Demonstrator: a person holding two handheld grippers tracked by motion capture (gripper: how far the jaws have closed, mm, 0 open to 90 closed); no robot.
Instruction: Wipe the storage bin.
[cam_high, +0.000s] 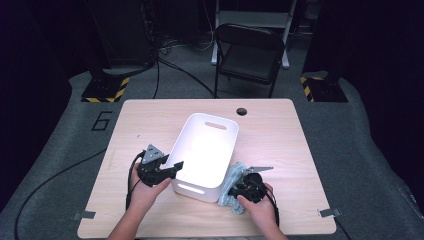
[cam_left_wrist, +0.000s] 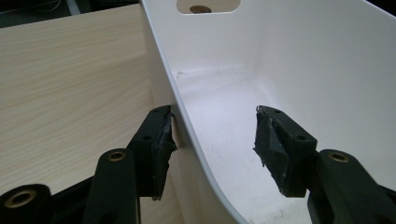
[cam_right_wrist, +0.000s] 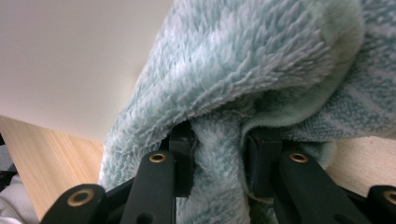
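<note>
Two claws work at the white bin, centre frame: the left claw straddles its left wall, spread; the right claw pinches a pale blue towel at the bin's lower right on the table.

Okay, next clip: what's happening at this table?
A person works two tools at a wooden table. The right hand-held gripper is shut on a pale blue towel that lies on the table against the right side of a white bin. The left hand-held gripper is open and straddles the bin's left rim, one jaw outside, one inside. The bin looks empty inside; the towel is not yet in it.
</note>
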